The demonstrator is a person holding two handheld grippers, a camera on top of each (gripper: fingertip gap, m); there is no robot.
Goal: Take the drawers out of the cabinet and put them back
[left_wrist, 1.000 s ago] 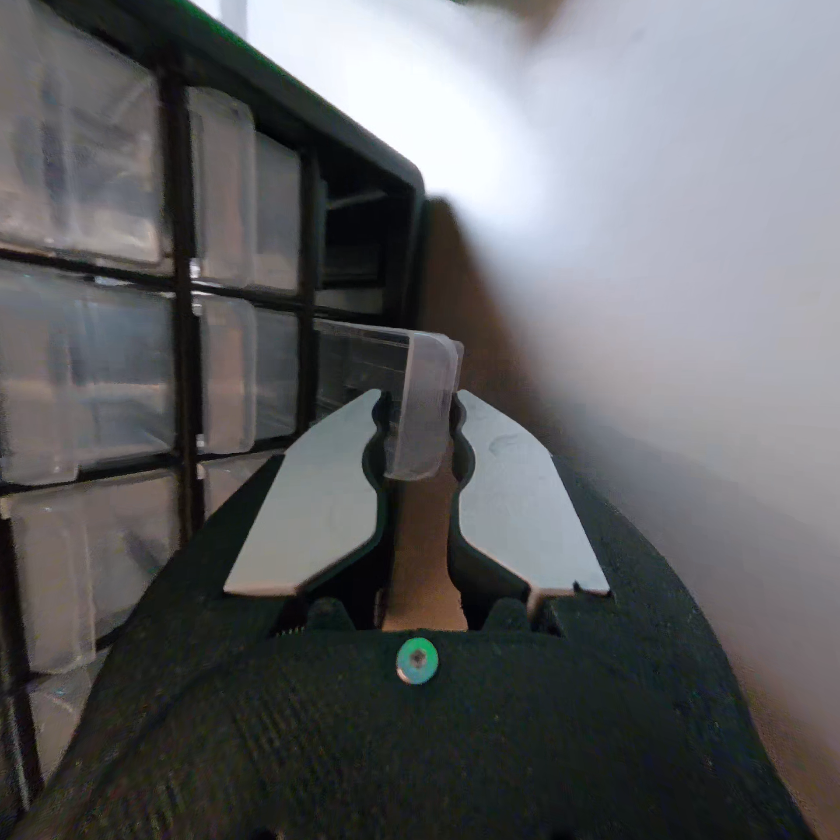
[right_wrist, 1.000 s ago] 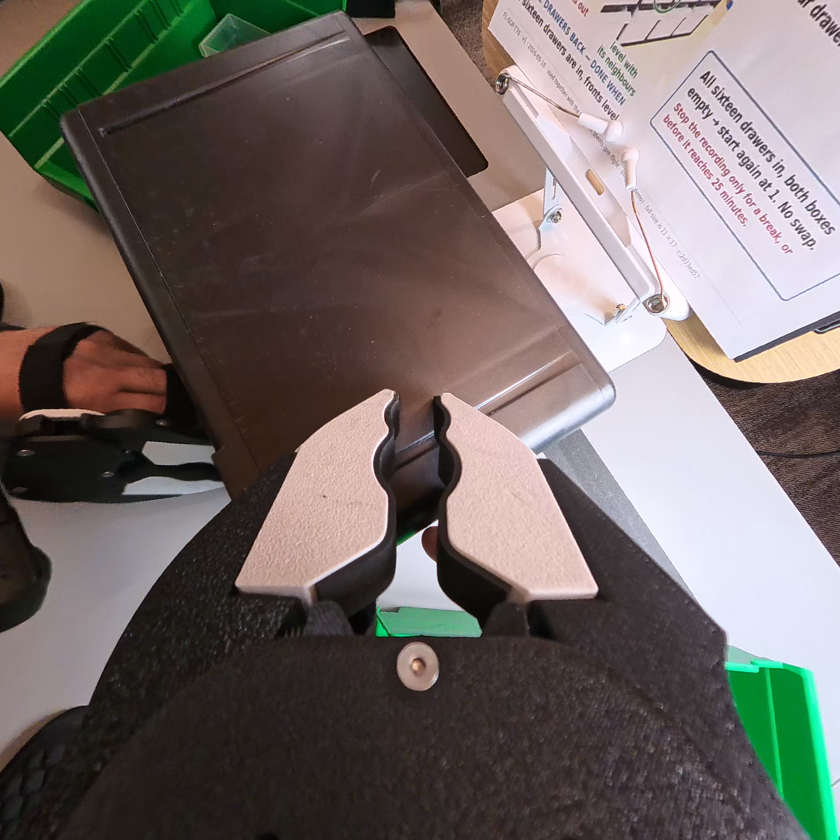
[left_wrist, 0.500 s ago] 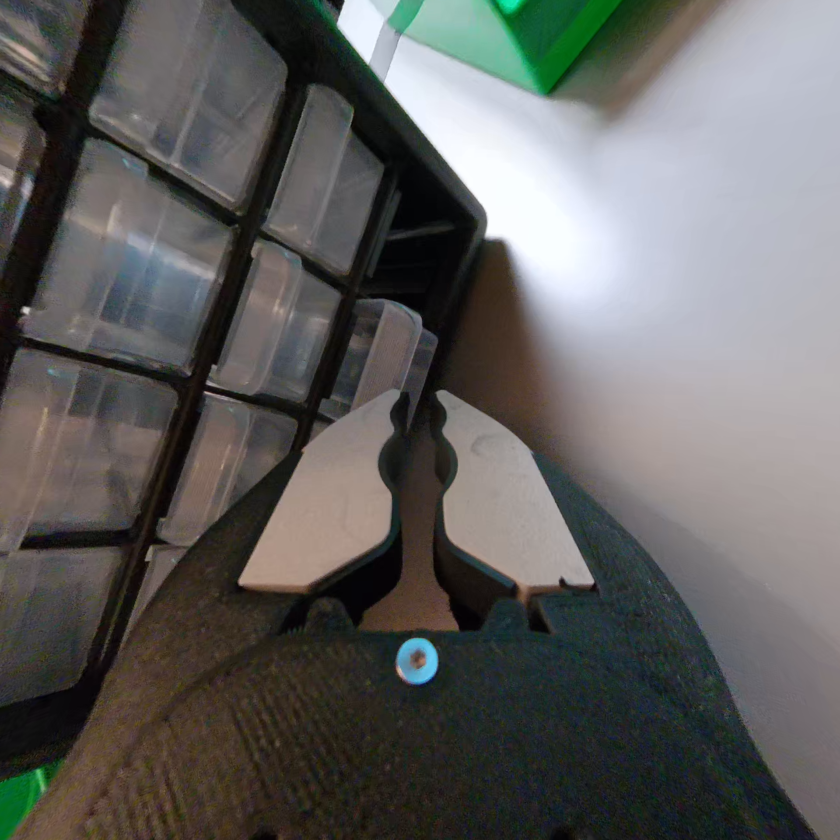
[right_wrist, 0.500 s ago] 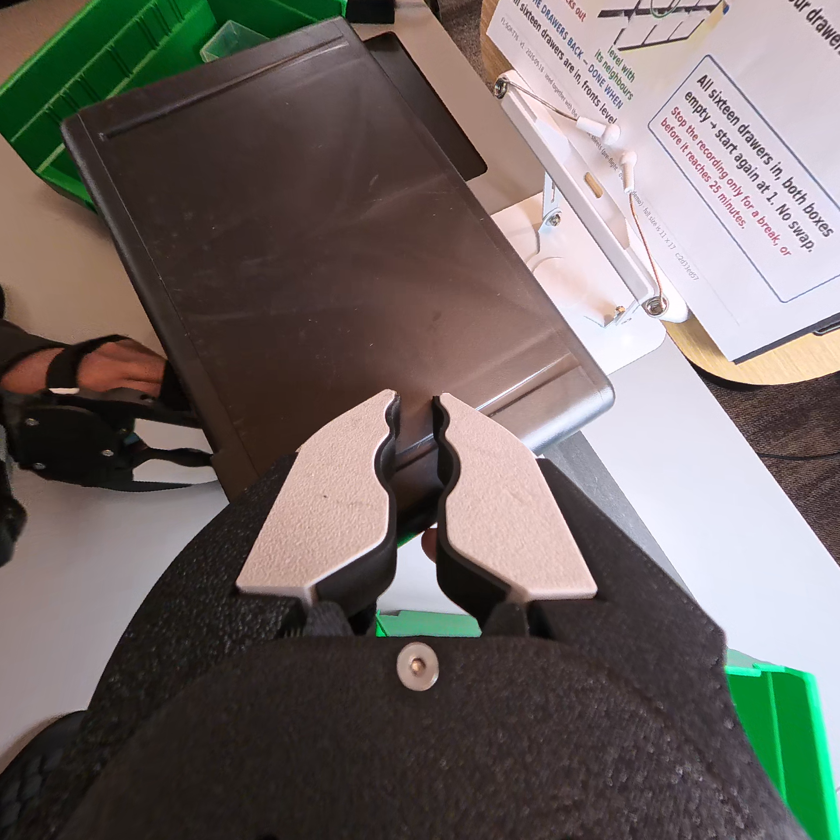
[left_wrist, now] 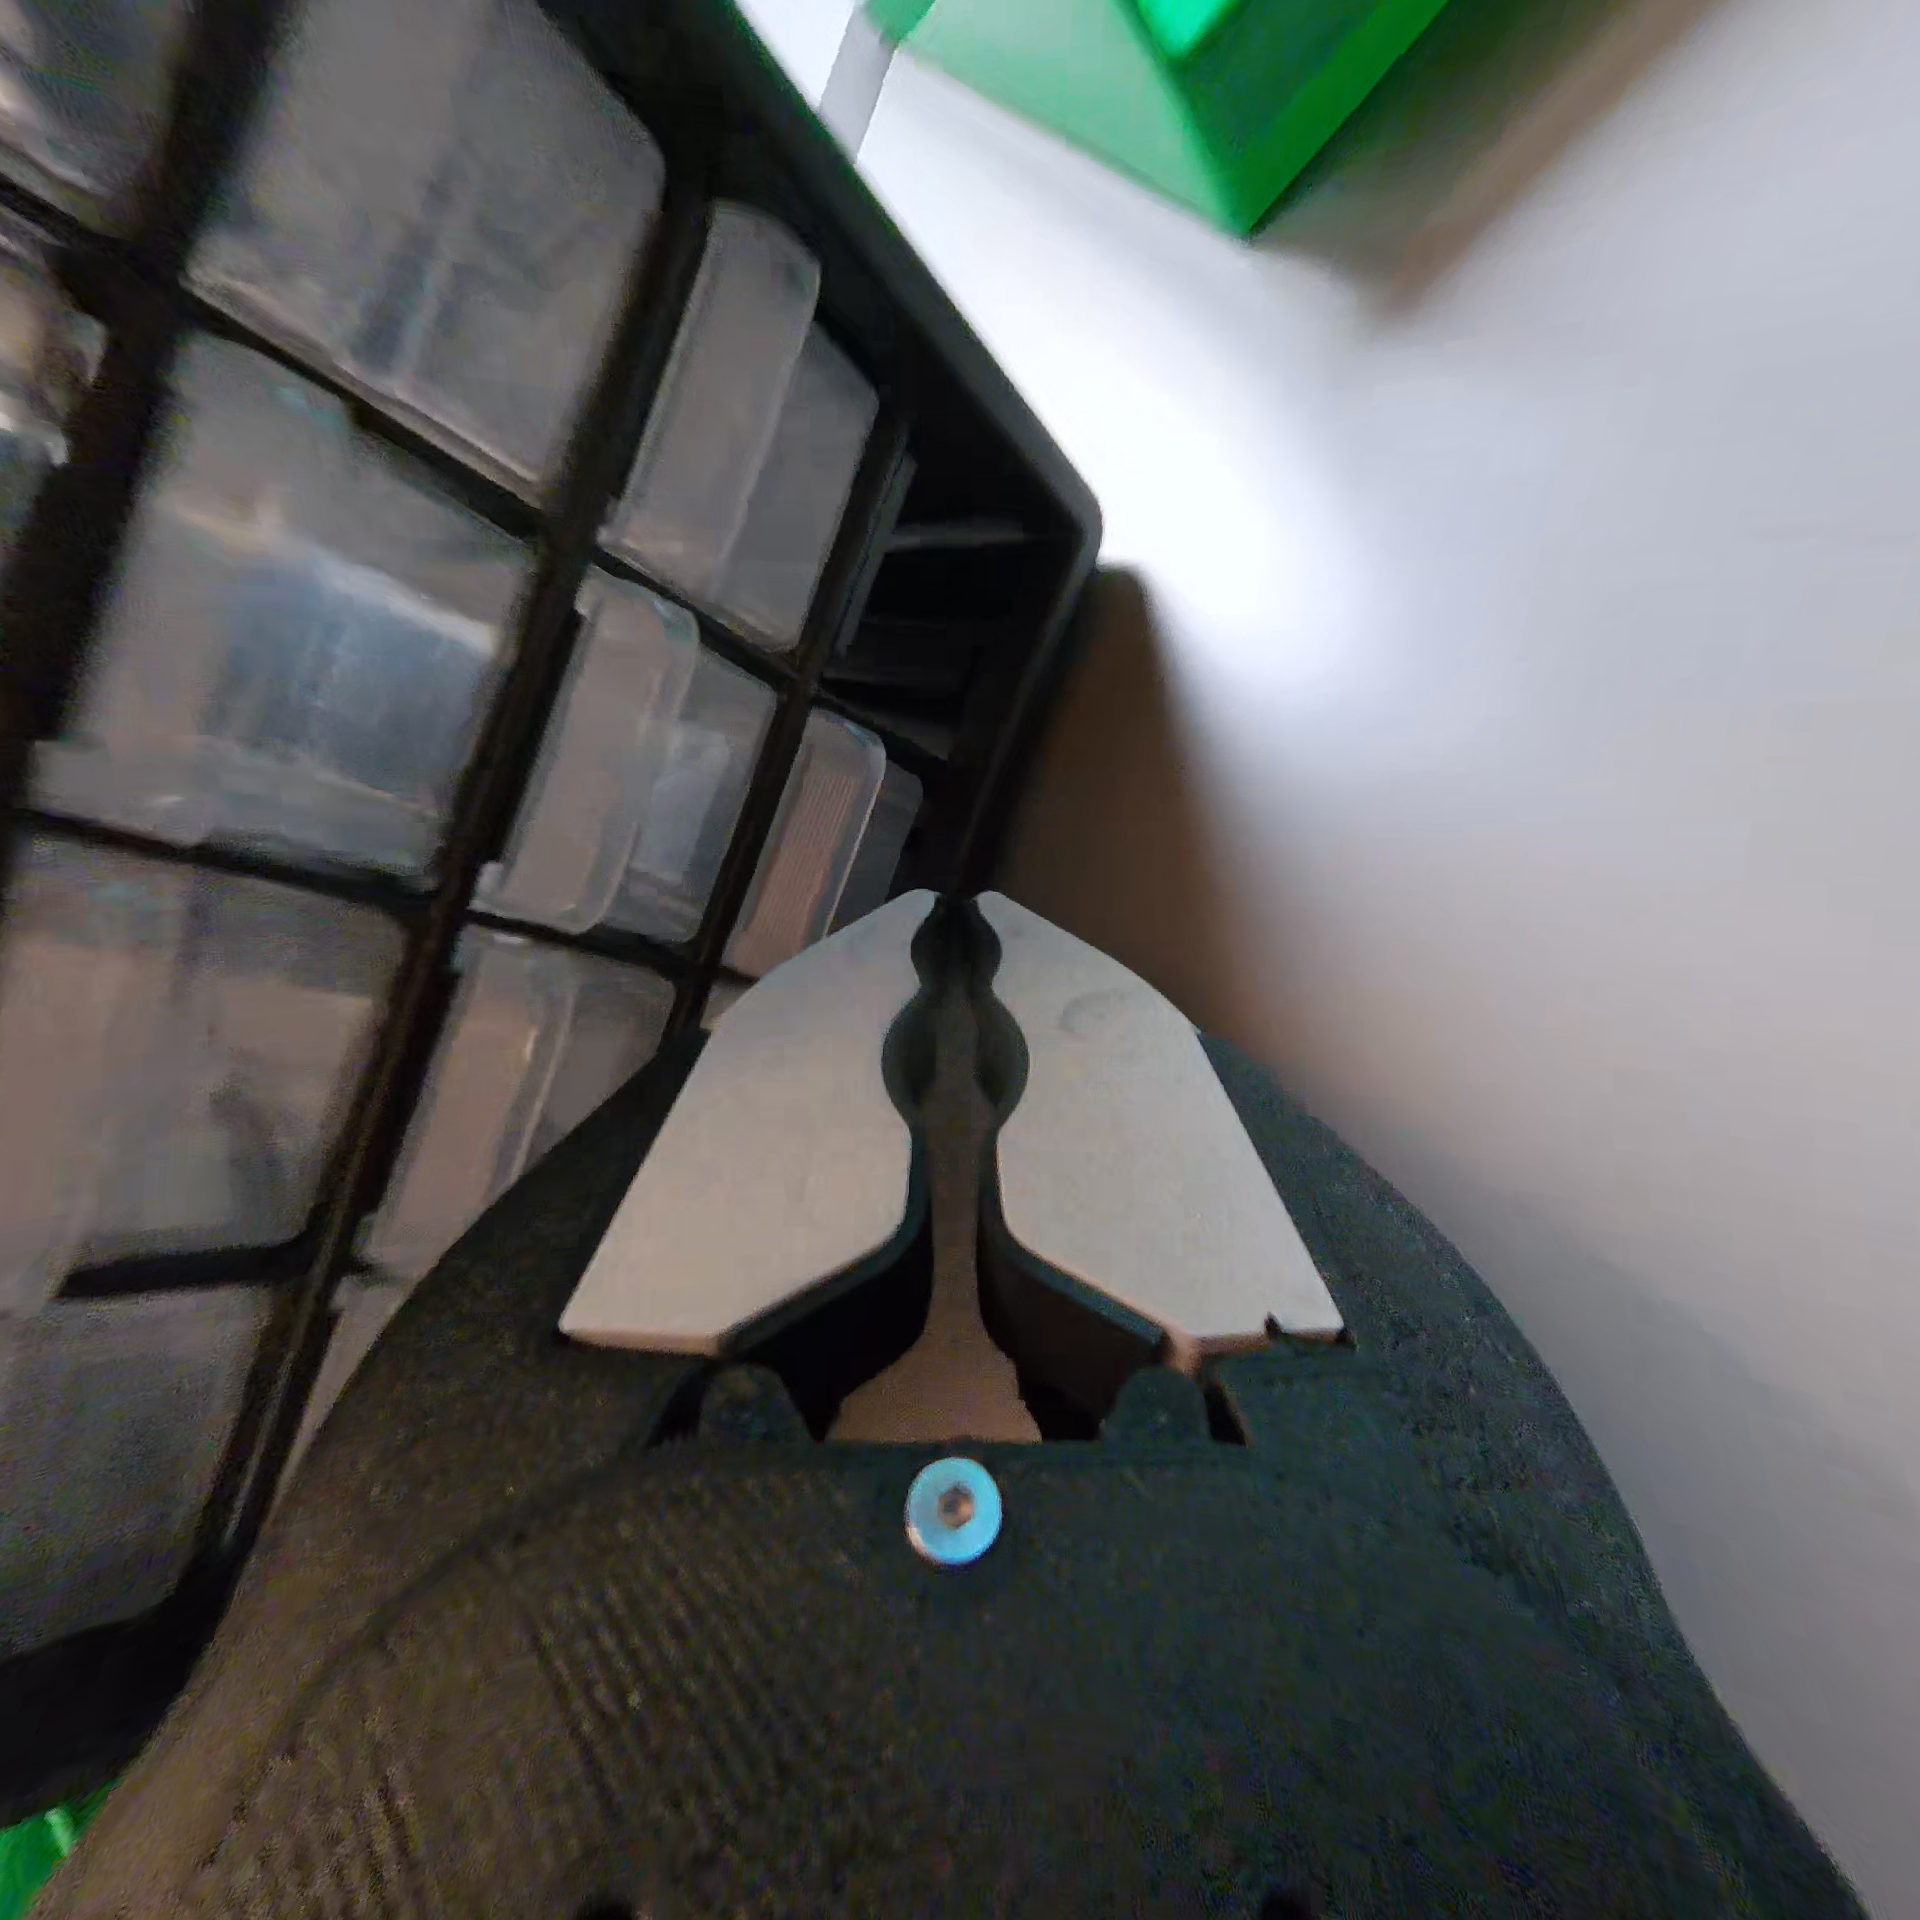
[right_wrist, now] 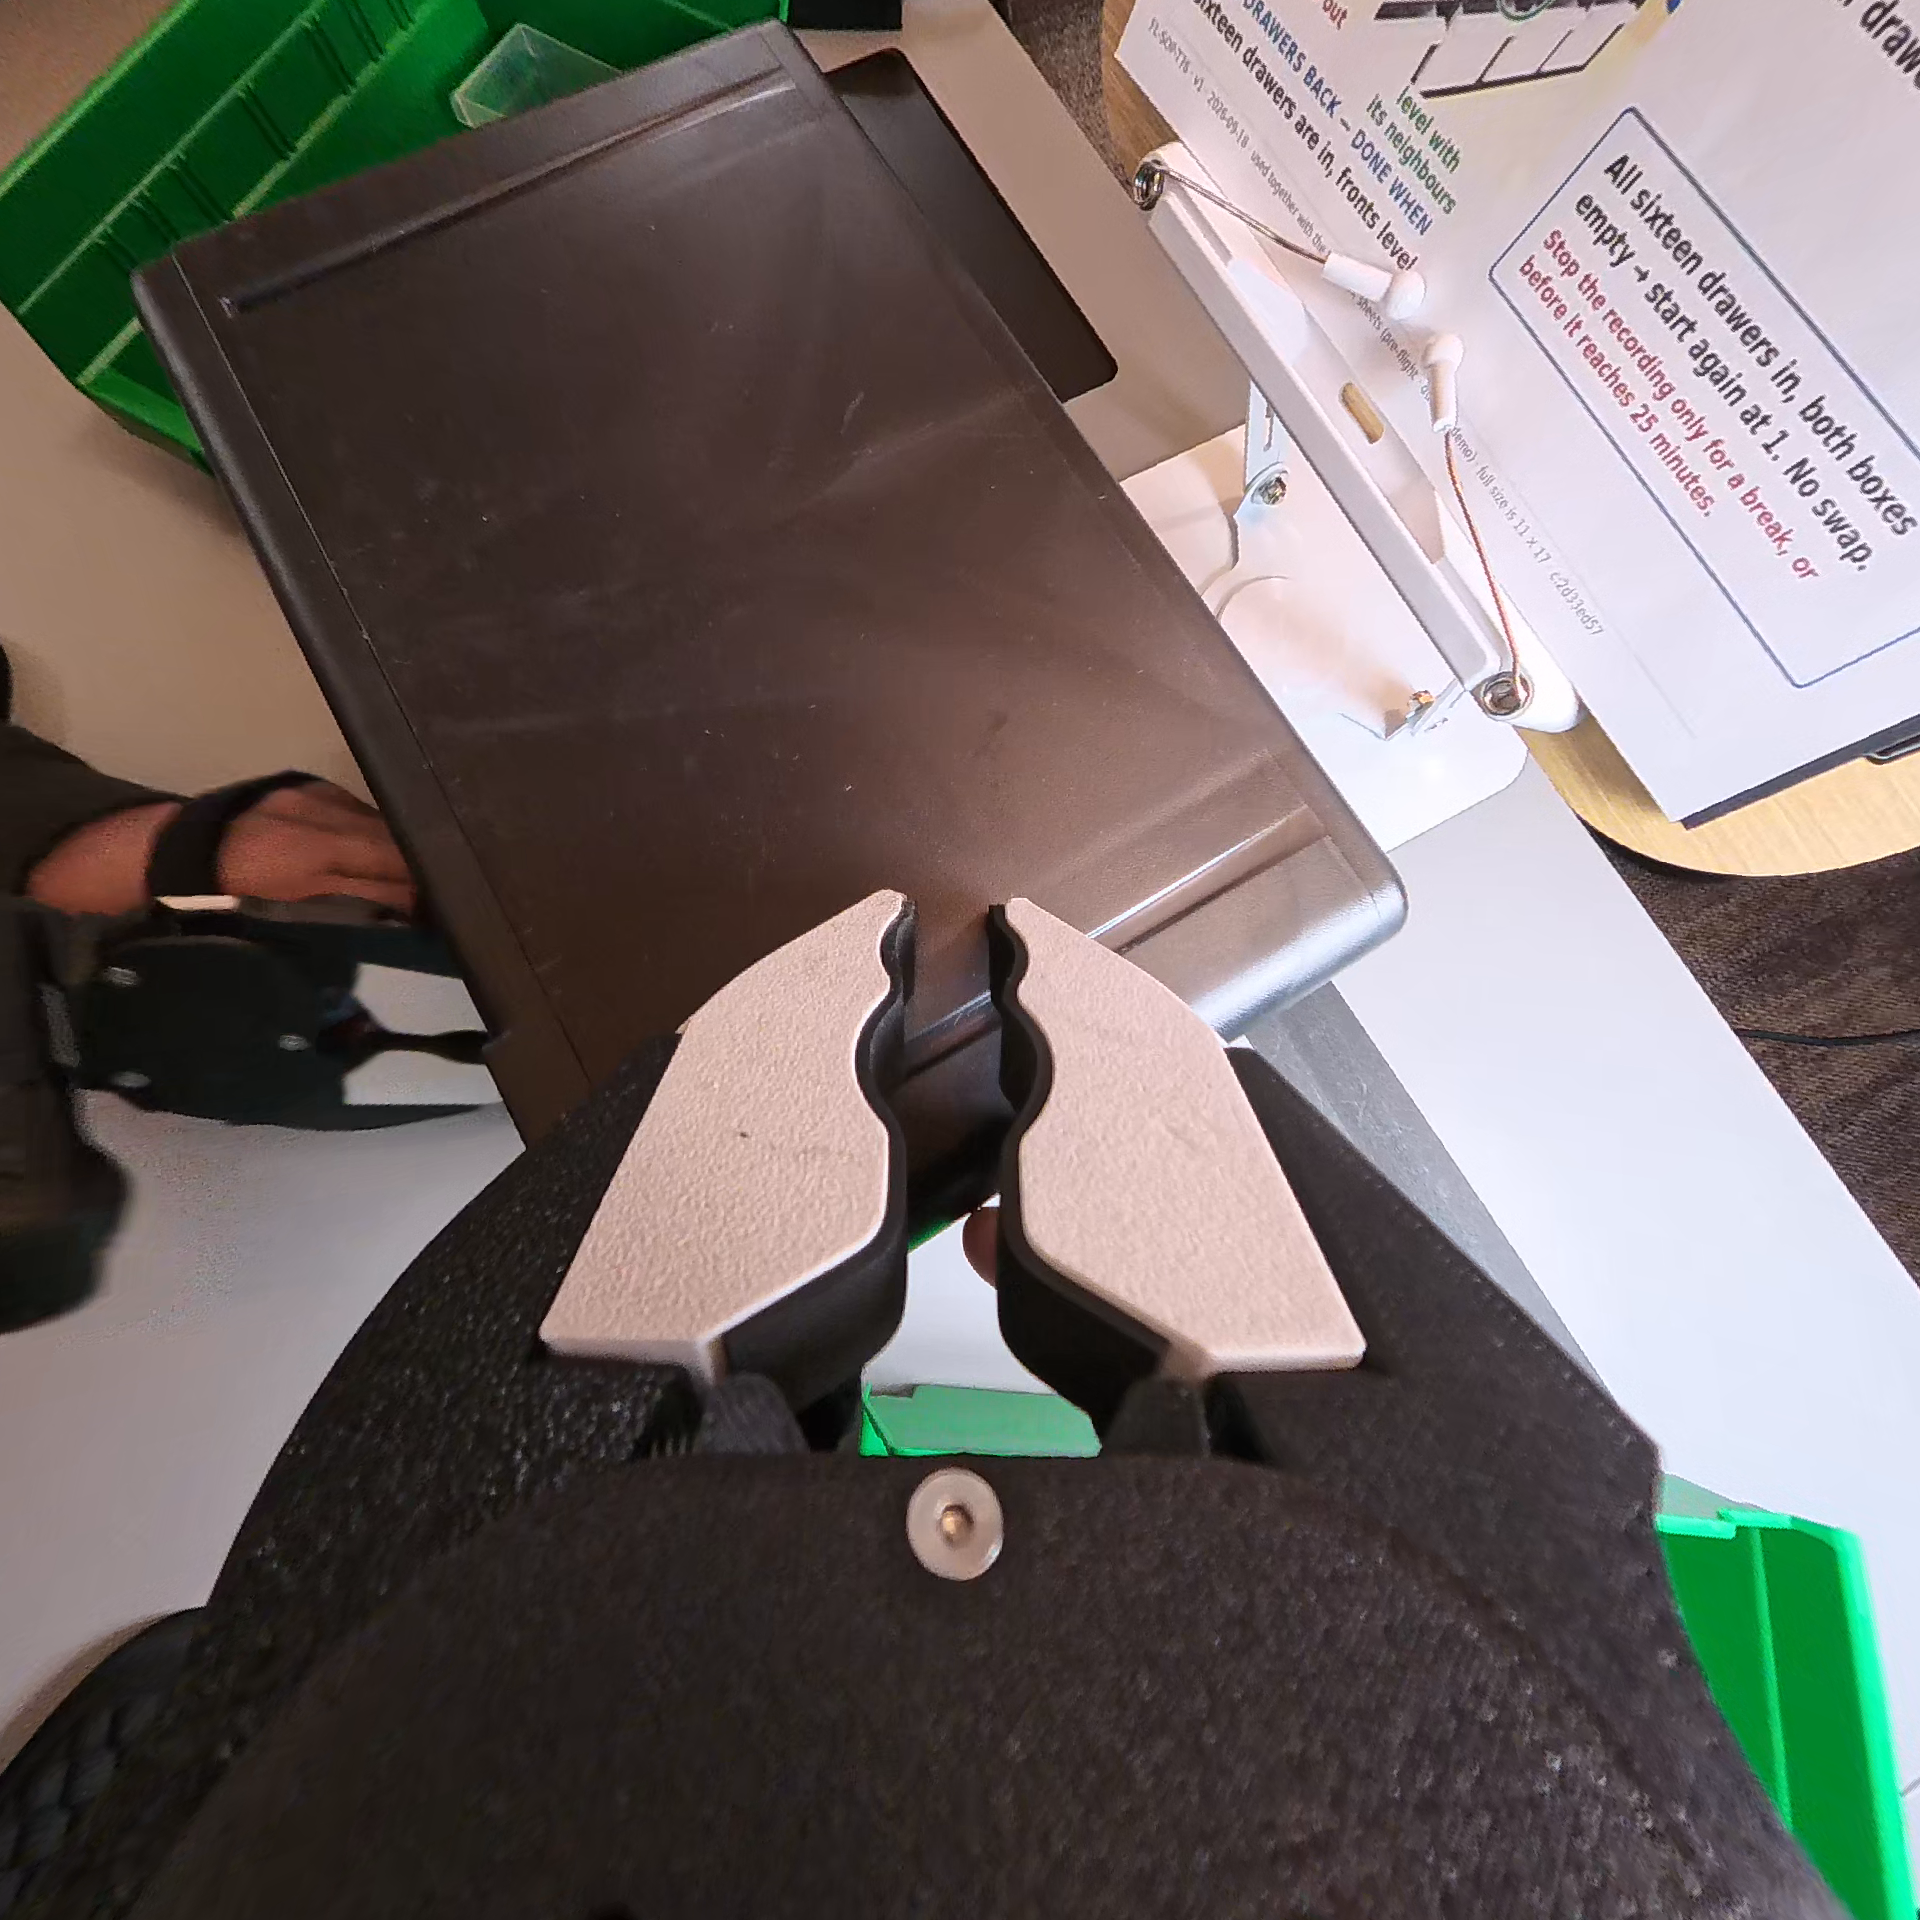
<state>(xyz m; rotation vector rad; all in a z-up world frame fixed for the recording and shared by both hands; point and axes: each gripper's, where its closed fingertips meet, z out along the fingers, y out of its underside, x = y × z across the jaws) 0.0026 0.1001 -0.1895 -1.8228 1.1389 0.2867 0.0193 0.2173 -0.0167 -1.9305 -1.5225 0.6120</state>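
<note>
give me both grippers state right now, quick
Left gripper: shut, tips together, holding nothing, beside the cabinet.
Right gripper: open by a narrow gap, holding nothing, over the cabinet's top.

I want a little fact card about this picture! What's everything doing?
Cabinet: black cabinet on the white table, its front full of clear drawers
Empty slot: top corner slot has no drawer
Left gripper: fingers closed together, holding nothing, just in front of a clear drawer
Right gripper: fingers slightly apart, over the cabinet's top near one end; contact unclear
Green bins: one green bin behind the cabinet, another green bin by the right gripper
Paper: instruction sheet on a white stand
</note>
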